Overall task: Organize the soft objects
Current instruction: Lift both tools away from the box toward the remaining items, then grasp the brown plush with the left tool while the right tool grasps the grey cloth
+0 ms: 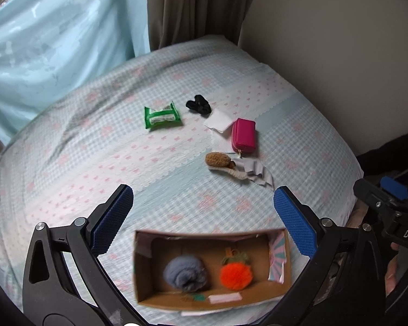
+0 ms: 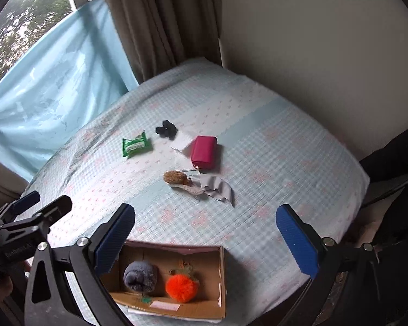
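Observation:
An open cardboard box [image 1: 142, 271] [image 2: 222, 277] sits on the bed's near edge. It holds a grey fluffy ball [image 1: 186, 273] [image 2: 140, 275] and an orange pompom [image 1: 235, 274] [image 2: 181, 288]. Further out lie a brown plush toy [image 1: 219, 160] [image 2: 176, 178], a grey cloth [image 1: 255, 171] [image 2: 217, 188], a pink pouch [image 1: 243, 135] [image 2: 204, 152], a white pad [image 1: 217, 121] [image 2: 182, 142], a black scrunchie [image 1: 198, 104] [image 2: 166, 129] and a green tissue pack [image 1: 161, 115] [image 2: 136, 144]. My left gripper [image 1: 204, 217] is open and empty above the box. My right gripper [image 2: 205, 235] is open and empty, beside the box's right.
The bed [image 1: 68, 149] [image 2: 285, 163] has a light blue checked cover. A wall [image 1: 340, 40] stands on the right, brown curtains [image 1: 193, 5] and a blue sheet [image 1: 54, 40] at the back. The right gripper shows at the left wrist view's right edge [image 1: 389, 203].

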A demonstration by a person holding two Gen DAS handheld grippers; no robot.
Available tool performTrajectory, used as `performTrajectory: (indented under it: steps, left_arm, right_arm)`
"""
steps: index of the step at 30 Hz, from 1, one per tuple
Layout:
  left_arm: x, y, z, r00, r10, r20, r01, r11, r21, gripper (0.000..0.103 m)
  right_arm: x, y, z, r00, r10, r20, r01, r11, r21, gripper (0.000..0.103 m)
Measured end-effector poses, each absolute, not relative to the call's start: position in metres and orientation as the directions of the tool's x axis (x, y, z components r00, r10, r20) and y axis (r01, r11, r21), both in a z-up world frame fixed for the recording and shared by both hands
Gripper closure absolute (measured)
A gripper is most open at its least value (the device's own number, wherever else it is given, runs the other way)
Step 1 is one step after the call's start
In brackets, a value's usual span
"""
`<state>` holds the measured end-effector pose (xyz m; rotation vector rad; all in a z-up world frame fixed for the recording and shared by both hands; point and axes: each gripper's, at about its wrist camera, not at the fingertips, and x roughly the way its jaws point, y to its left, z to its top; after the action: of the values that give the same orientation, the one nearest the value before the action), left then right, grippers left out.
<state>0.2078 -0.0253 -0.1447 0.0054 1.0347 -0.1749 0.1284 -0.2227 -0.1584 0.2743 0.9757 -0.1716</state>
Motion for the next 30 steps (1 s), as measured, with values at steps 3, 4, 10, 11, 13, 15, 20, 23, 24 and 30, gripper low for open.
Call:
performTrajectory:
  steps: [3, 4, 10, 11, 13, 15, 20, 23, 24, 30]
  left_arm:
    - [0.241, -0.042, -0.170, 0.453, -0.133, -0.881, 0.124, 0.989, -0.085, 0.000]
    - [0.249, -0.046, -0.177, 0.441, -0.134, -0.887, 0.118, 0.989, -0.090, 0.000]
    - [0.311, -0.073, -0.239, 0.350, -0.119, -0.929, 0.091, 0.992, -0.093, 0.000]
    - [0.318, -0.076, -0.246, 0.341, -0.117, -0.933, 0.089, 0.992, -0.092, 0.000]
    - [0.338, -0.084, -0.272, 0.302, -0.110, -0.947, 0.086, 0.992, -0.088, 0.000]
    - [0.351, -0.088, -0.291, 0.277, -0.106, -0.955, 0.082, 0.993, -0.087, 0.000]
    - [0.379, -0.102, -0.346, 0.209, -0.101, -0.973, 0.102, 0.991, -0.081, 0.003]
    - [0.387, -0.111, -0.372, 0.176, -0.097, -0.980, 0.130, 0.989, -0.075, 0.010]
    - [0.389, -0.113, -0.380, 0.166, -0.095, -0.982, 0.137, 0.988, -0.072, 0.011]
    - [0.400, -0.121, -0.418, 0.122, -0.088, -0.989, 0.164, 0.984, -0.068, 0.013]
  right_arm:
    - [0.155, -0.243, -0.182, 0.520, -0.005, -0.854, 0.271, 0.949, 0.159, 0.000]
    - [0.163, -0.248, -0.190, 0.509, 0.002, -0.861, 0.270, 0.949, 0.162, 0.000]
    - [0.214, -0.271, -0.250, 0.438, 0.058, -0.897, 0.289, 0.936, 0.202, 0.000]
    - [0.222, -0.275, -0.262, 0.424, 0.068, -0.903, 0.295, 0.932, 0.209, 0.000]
    - [0.236, -0.279, -0.283, 0.399, 0.084, -0.913, 0.304, 0.927, 0.218, 0.000]
    - [0.251, -0.284, -0.306, 0.371, 0.105, -0.923, 0.310, 0.923, 0.229, 0.000]
    - [0.279, -0.287, -0.362, 0.319, 0.146, -0.936, 0.315, 0.916, 0.250, 0.000]
    - [0.289, -0.282, -0.394, 0.280, 0.165, -0.946, 0.325, 0.910, 0.255, 0.000]
    - [0.291, -0.281, -0.402, 0.272, 0.170, -0.947, 0.327, 0.910, 0.257, 0.000]
    - [0.301, -0.272, -0.438, 0.235, 0.175, -0.956, 0.320, 0.915, 0.246, 0.012]
